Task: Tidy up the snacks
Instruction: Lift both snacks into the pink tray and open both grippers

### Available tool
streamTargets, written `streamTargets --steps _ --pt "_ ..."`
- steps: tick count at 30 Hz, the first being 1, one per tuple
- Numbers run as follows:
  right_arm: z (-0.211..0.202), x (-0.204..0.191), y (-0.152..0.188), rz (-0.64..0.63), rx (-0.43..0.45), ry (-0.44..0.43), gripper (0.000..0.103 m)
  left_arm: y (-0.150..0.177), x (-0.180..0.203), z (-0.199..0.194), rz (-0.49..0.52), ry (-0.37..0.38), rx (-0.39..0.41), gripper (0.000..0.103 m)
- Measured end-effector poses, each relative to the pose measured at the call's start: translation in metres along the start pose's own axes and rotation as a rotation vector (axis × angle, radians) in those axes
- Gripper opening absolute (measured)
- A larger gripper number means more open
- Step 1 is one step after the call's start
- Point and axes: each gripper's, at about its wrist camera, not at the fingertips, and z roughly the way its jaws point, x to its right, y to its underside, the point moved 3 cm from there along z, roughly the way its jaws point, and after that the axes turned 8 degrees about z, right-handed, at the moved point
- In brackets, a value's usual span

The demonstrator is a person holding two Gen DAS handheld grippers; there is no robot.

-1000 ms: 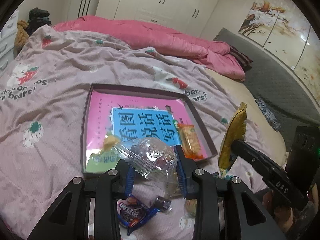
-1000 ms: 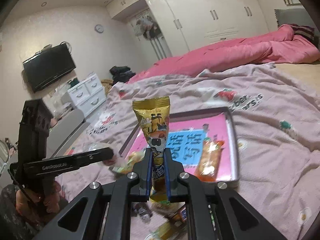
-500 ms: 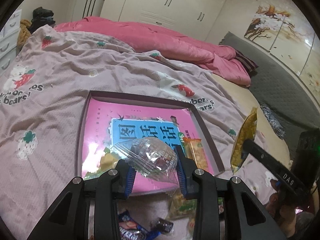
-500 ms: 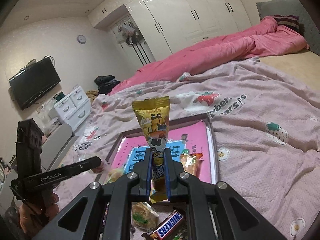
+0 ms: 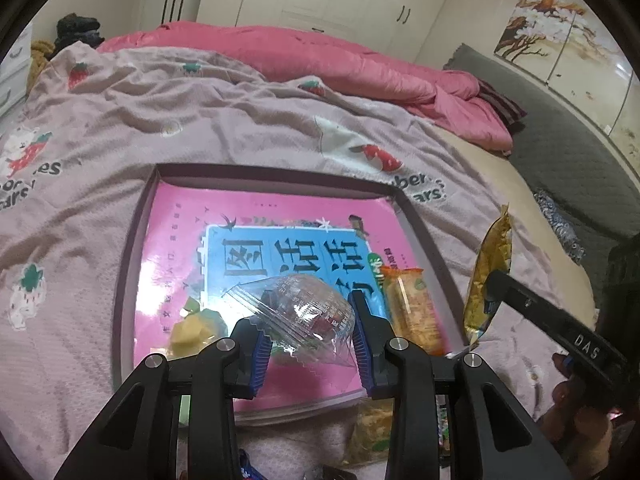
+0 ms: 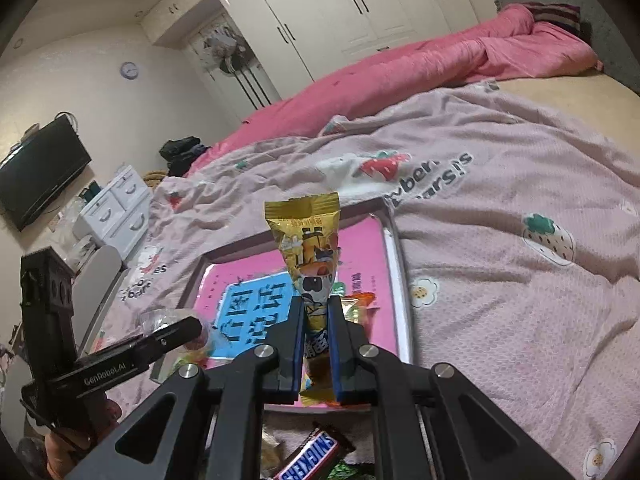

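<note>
My left gripper [image 5: 306,324] is shut on a clear plastic-wrapped snack [image 5: 298,314] and holds it over the near part of a shallow tray [image 5: 132,248] with a pink and blue printed bottom. My right gripper [image 6: 316,322] is shut on a tall yellow snack packet [image 6: 308,248], which stands upright above the tray's [image 6: 402,280] near right side. That yellow packet [image 5: 490,276] also shows at the right of the left wrist view. In the tray lie an orange packet [image 5: 412,308] and a yellow snack [image 5: 192,328].
The tray rests on a pink strawberry-print blanket [image 5: 120,128] on a bed. Loose snacks lie just in front of it, among them a Snickers bar [image 6: 308,456] and a green-yellow packet [image 5: 372,428]. A pink duvet [image 5: 320,60] is bunched at the far side.
Both grippers have moved forward and down over the tray, still holding their snacks. The loose snacks on the blanket have slid toward the bottom of both views.
</note>
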Motion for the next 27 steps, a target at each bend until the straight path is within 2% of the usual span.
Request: streamTargets --steps 11,27 --pt "0.028 0.016 0.009 0.000 -0.085 0.109 0.011 0.013 -0.001 0.023 0.017 -0.008 -0.062 0.037" --pt "0.030 0.019 0.009 0.029 -0.109 0.093 0.013 0.016 -0.008 0.029 -0.001 -0.014 -0.076 0.039"
